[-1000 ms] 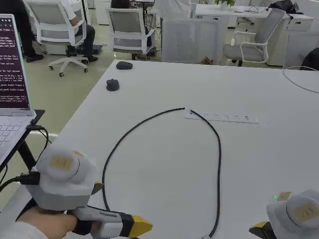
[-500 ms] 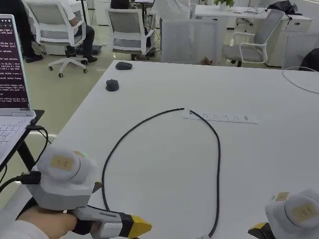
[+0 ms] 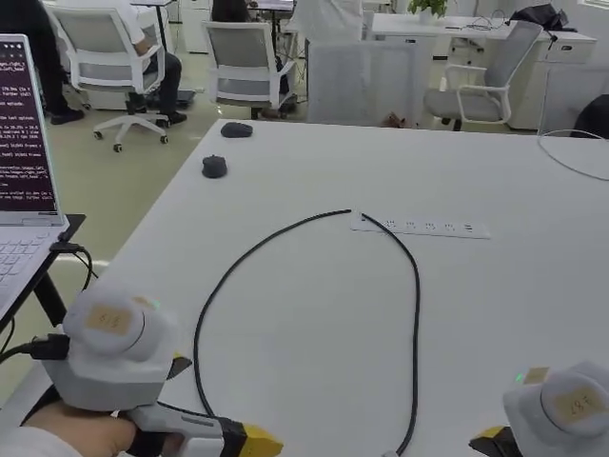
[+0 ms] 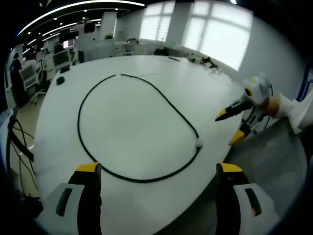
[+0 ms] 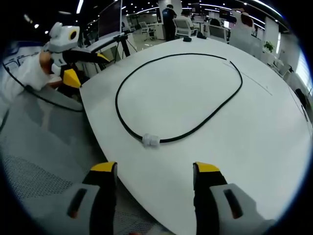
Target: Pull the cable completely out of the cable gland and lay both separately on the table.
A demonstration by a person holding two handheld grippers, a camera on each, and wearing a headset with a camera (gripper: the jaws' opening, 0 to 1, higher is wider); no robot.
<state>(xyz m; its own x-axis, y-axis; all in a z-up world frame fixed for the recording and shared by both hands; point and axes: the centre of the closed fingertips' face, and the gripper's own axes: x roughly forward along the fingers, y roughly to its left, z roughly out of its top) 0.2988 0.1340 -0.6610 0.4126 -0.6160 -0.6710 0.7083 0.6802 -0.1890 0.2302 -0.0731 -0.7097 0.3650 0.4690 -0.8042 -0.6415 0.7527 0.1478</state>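
1. While both grippers hang off the near counter edge, nothing is gripped: the left gripper (image 4: 159,169) has its jaws spread wide, and so has the right gripper (image 5: 155,166).
2. The cable (image 3: 418,286) lies in an open loop on the counter (image 3: 314,333), ahead of both pairs of jaws.
3. The gland (image 5: 150,141) is threaded on the loop's nearest part, straight ahead of the right jaws and ahead-right of the left jaws. Cable comes out of both its sides, so it is not pulled off yet.
4. I judge the spread as preparation: one pair can pinch the gland, the other the cable just beside it.
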